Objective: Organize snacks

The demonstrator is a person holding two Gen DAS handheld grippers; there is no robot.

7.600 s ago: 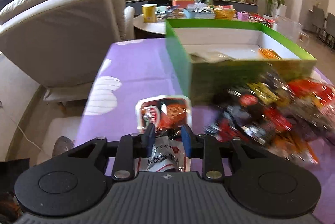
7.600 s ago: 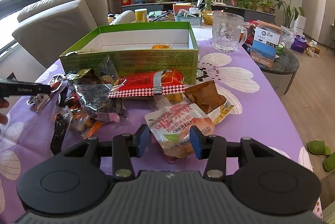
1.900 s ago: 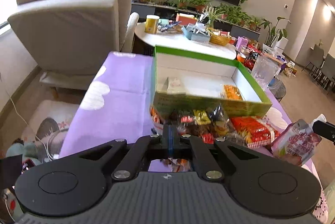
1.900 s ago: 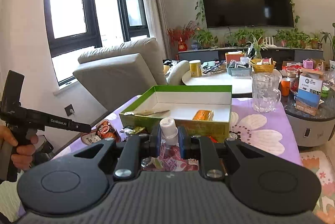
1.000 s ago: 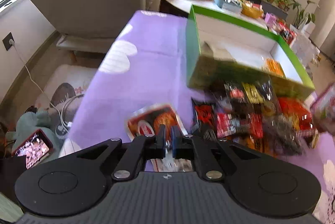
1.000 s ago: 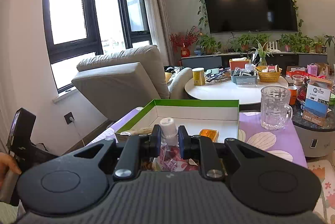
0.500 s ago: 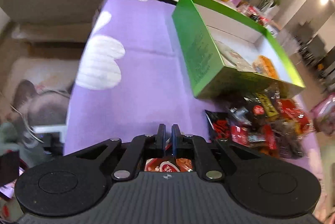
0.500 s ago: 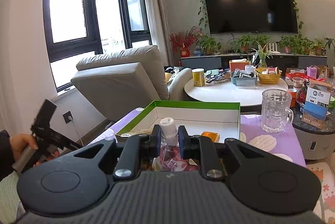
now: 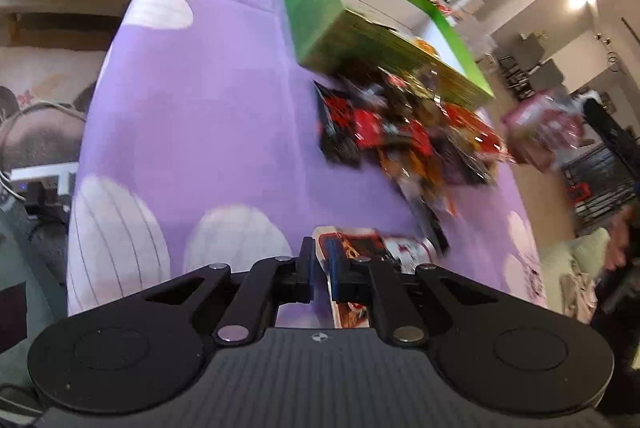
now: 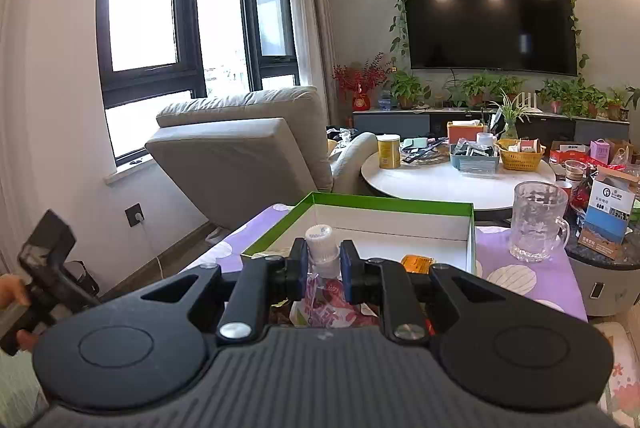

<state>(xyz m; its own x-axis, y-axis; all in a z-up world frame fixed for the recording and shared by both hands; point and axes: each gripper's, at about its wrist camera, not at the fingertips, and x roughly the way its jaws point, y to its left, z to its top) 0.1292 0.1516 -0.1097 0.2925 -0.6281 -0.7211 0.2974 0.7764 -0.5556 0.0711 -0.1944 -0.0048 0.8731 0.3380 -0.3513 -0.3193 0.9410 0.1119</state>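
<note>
Our left gripper (image 9: pixel 320 260) points down at the purple tablecloth (image 9: pixel 208 115), its jaws a narrow slit with nothing between them. A red snack packet (image 9: pixel 372 248) lies flat just under its right finger. Ahead and to the right sits the blurred pile of snacks (image 9: pixel 412 139), and beyond it the green box (image 9: pixel 316 7). Our right gripper (image 10: pixel 323 268) holds a pouch (image 10: pixel 324 304) clamped by its neck below the white cap (image 10: pixel 319 236), raised in front of the box (image 10: pixel 384 205); an orange packet (image 10: pixel 418 262) lies inside.
</note>
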